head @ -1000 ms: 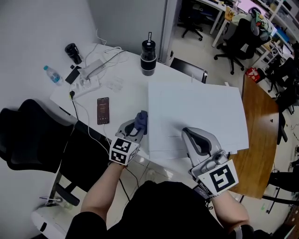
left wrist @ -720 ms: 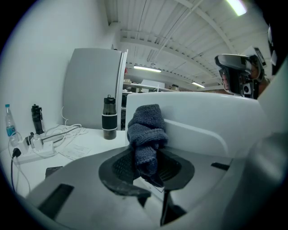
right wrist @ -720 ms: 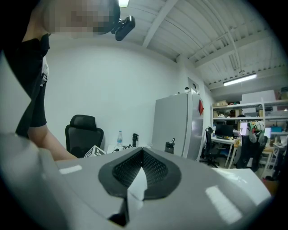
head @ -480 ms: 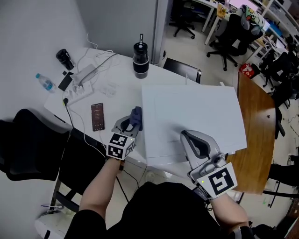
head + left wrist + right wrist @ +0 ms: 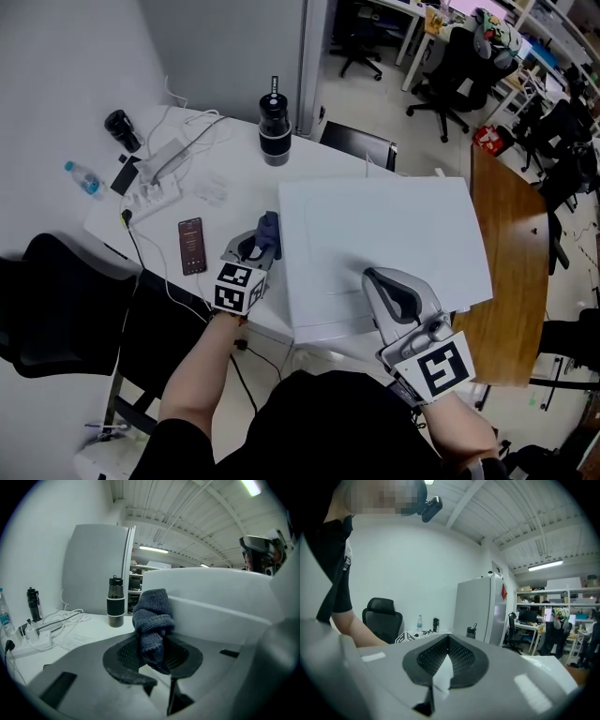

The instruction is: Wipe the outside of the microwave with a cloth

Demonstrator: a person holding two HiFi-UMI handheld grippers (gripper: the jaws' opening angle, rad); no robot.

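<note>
White tabletop is seen across the left half of the head view, with an office of desks and chairs behind it. At the far left one black office chair is drawn up to the tabletop's edge. On the tabletop, from left to right, are counted one water bottle, one small black canister, one white power strip with cables trailing from it, one dark phone lying flat, and one black flask standing upright.

Next comes the left gripper, whose jaws are held partly apart and pressed on the one blue-grey cloth. The bunched cloth is held just beside the left side wall of the one white microwave, near its top edge; contact cannot be made out.

Over the microwave's top, near its front edge, the right gripper is seen with its jaws fully together and nothing between them.

Beyond the microwave, at the right, one wooden table is placed.
</note>
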